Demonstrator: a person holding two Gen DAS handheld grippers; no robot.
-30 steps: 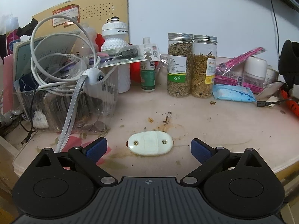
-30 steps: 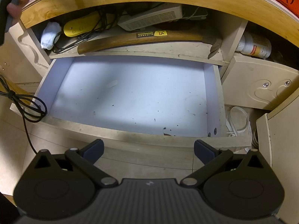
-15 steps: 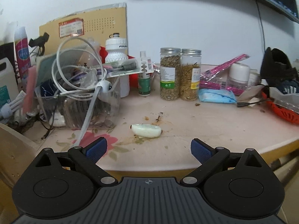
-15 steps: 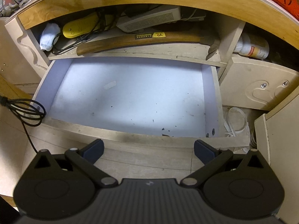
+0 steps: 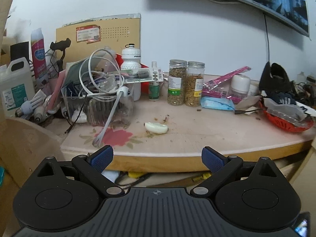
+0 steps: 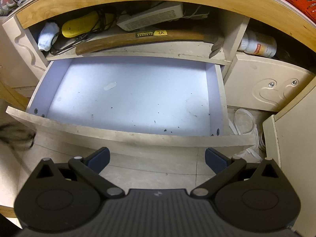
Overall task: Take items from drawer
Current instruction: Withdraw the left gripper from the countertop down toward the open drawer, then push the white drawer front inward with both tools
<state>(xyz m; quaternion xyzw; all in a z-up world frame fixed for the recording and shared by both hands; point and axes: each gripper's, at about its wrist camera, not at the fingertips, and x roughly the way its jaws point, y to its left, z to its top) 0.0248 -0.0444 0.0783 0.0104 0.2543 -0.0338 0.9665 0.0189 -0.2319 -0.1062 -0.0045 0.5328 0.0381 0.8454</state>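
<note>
Pale-lilac drawer [image 6: 126,96] with beige wooden front pulled out under wooden desk edge; floor of it bare apart from dark specks and a small whitish scrap [image 6: 110,86]. Right gripper [image 6: 157,158] over tiled floor just in front of drawer front, blue-padded fingers [image 6: 98,157] spread wide, nothing between them. Shelf above drawer: brown wooden-handled hammer [image 6: 138,39] with yellow sticker, yellow oval object [image 6: 79,26], white sock-like bundle [image 6: 47,36], white vented box [image 6: 152,17].

Left gripper [image 5: 157,159] level with desk edge, facing pink floral desktop [image 5: 197,130], fingers [image 5: 101,158] likewise wide apart and holding nothing. White oval plastic piece [image 5: 156,128] lying on desktop near front, well short of two metal-lidded glass jars of dried herbs [image 5: 185,83]. Left of it, clear plastic bin [image 5: 102,106] draped with coiled white cable. Orange basket [image 5: 286,122] at far right.
</note>
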